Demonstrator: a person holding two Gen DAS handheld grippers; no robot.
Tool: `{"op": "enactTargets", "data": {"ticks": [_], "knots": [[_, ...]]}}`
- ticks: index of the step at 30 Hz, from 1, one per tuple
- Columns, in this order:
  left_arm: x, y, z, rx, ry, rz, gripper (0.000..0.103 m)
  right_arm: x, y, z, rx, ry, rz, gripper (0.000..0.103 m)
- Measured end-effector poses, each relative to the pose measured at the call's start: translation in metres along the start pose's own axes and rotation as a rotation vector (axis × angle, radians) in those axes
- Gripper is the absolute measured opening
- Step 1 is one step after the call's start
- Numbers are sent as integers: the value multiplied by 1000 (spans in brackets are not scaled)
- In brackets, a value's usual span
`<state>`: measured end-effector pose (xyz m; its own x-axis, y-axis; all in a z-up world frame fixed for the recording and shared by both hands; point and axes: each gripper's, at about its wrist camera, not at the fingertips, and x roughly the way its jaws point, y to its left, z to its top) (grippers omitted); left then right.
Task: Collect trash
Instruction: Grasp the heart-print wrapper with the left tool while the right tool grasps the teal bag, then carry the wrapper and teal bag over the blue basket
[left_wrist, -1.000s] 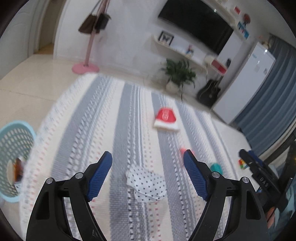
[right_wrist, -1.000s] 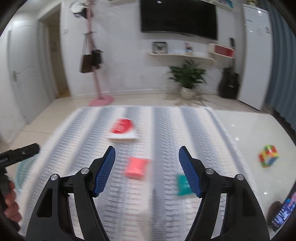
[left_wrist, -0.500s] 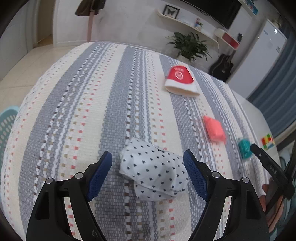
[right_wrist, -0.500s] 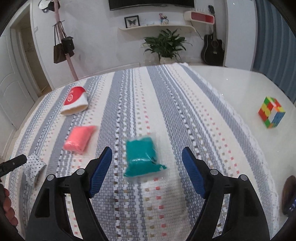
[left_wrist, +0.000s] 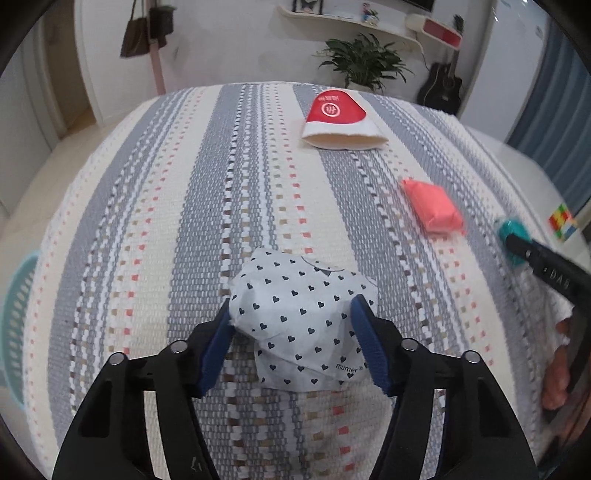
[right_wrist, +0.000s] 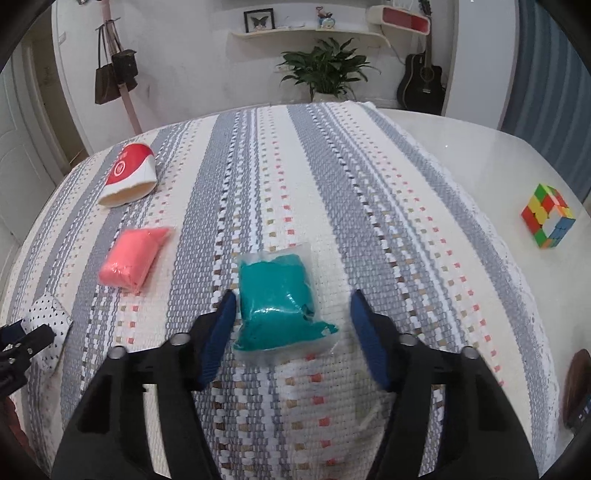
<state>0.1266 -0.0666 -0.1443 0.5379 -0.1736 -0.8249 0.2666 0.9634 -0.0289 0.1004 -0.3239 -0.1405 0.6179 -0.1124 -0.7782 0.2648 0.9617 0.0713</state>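
Observation:
A crumpled white paper with small dark hearts (left_wrist: 295, 314) lies on the striped rug (left_wrist: 184, 221). My left gripper (left_wrist: 291, 301) straddles it, jaws closing, and both blue pads touch its sides. In the right wrist view a teal bag in clear wrap (right_wrist: 277, 299) lies between the closing jaws of my right gripper (right_wrist: 293, 293). The left pad meets the bag's edge, while the right pad stands a little clear of it. A pink bag (right_wrist: 129, 258) and a red and white paper cup (right_wrist: 129, 175) on its side lie farther up the rug.
A colourful puzzle cube (right_wrist: 548, 216) sits on the glossy floor right of the rug. A teal basket (left_wrist: 18, 325) shows at the left edge. A potted plant (right_wrist: 325, 70), a guitar (right_wrist: 423, 83) and a pink coat stand (right_wrist: 127, 96) line the far wall.
Both grippers have sunk toward the rug and tilted down. The left jaws narrowed onto the heart-patterned paper. The right jaws narrowed around the teal bag.

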Motion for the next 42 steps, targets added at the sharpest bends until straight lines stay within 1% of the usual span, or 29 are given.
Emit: {"op": "enactTargets", "data": {"ticks": [2,4,5,6,7,8,9,11,12,19,23,26,32,35,38,40,42], "knots": [[-1,-4,0,25,-9,27,56,-1,1,0,-1,-5,-16,47],[-4,-8,0,45,-21,44,48,-2,2,-1,-9,-9,-21,45],[-5,-10,-1,59,-31,56,46,-2,3,-1,-12,-11,-26,44],[-6,-11,1,67,-36,62,39,-3,4,-1,-16,-16,-28,44],[-7,-12,1,70,-36,60,25,-4,4,-1,-17,-22,-27,43],[-7,-13,1,69,-33,51,17,-5,4,-1,-16,-31,-32,43],[-6,-12,0,65,-30,45,13,-6,4,-1,-15,-37,-35,42],[-9,-13,-1,66,-42,46,7,-8,4,-1,-18,-46,-37,42],[-11,-13,-1,64,-49,32,6,-8,4,-1,-20,-47,-36,42],[-27,-14,0,50,-114,-5,5,-12,4,-1,-20,-70,-30,40],[-39,-11,3,33,-150,-28,5,-18,5,-3,-28,-104,-24,40],[-48,-5,6,10,-179,-46,5,-22,7,-3,-38,-127,-28,40],[-71,12,10,-34,-240,-53,5,-33,10,-4,-43,-179,-32,39],[-87,26,13,-58,-278,-50,5,-46,18,0,-33,-204,13,39],[-113,52,17,-109,-331,-35,5,-71,47,10,-69,-263,68,38],[-130,74,19,-167,-360,-32,5,-92,77,18,-124,-310,105,38],[-149,97,20,-219,-396,-12,5,-112,109,24,-180,-350,144,38]]}}
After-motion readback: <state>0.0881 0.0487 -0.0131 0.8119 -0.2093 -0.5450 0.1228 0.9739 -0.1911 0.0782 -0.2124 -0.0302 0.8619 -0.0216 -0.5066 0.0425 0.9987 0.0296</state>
